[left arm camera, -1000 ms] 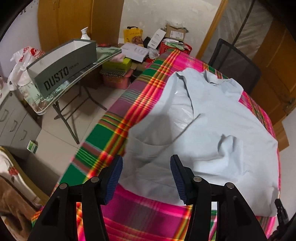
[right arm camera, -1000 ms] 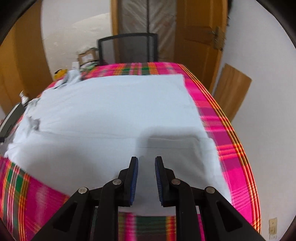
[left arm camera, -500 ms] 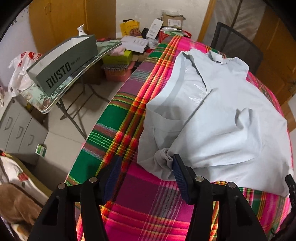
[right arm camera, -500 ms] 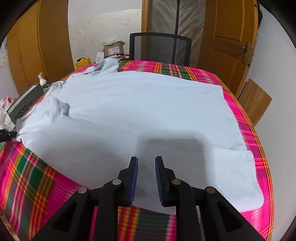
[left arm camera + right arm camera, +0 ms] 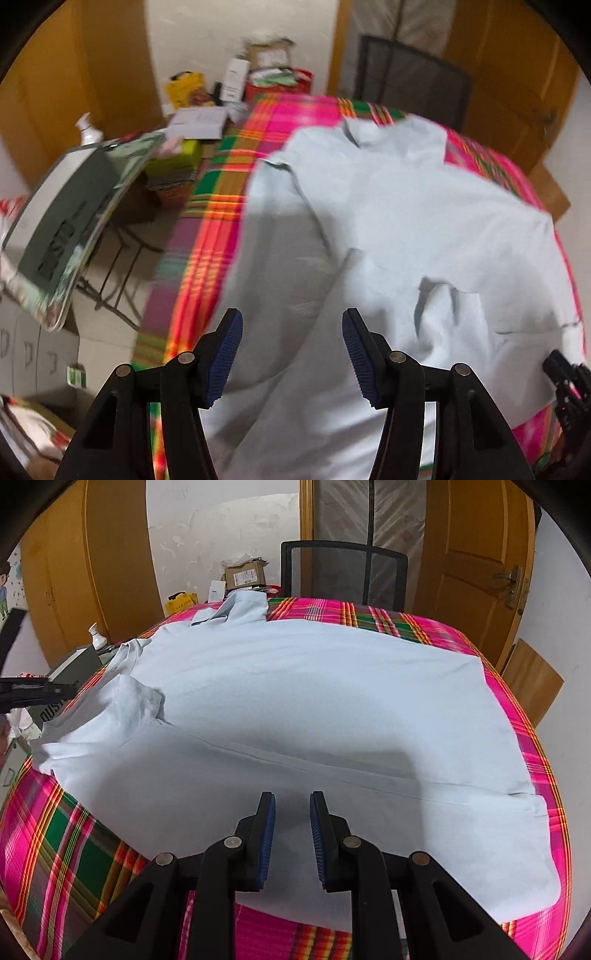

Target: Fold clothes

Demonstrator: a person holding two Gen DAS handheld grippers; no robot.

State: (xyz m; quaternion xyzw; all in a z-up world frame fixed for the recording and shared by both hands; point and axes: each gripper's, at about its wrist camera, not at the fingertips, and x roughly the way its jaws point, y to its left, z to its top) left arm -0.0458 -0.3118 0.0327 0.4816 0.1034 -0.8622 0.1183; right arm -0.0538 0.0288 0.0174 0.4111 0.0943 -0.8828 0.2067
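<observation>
Both tongs hang over the pale blue shirt (image 5: 295, 701), and neither is pinching anything. Those on the left, the left tongs (image 5: 291, 354), are spread wide above the sleeve end of the shirt, with cloth showing in the gap but not touching the blue pads, as far as the blur lets me judge. Over on the other side, the right tongs (image 5: 291, 838) stand only a little apart, above the near hem.

That shirt lies across the table's plaid cloth (image 5: 74, 849), collar toward the black chair (image 5: 343, 572). One long side flap is laid inward along a straight crease, and the near sleeve is bunched over the body, presumably to narrow the shirt into a strip. To my eye it is partly folded, and the rumpled sleeve looks likely to need smoothing.
</observation>
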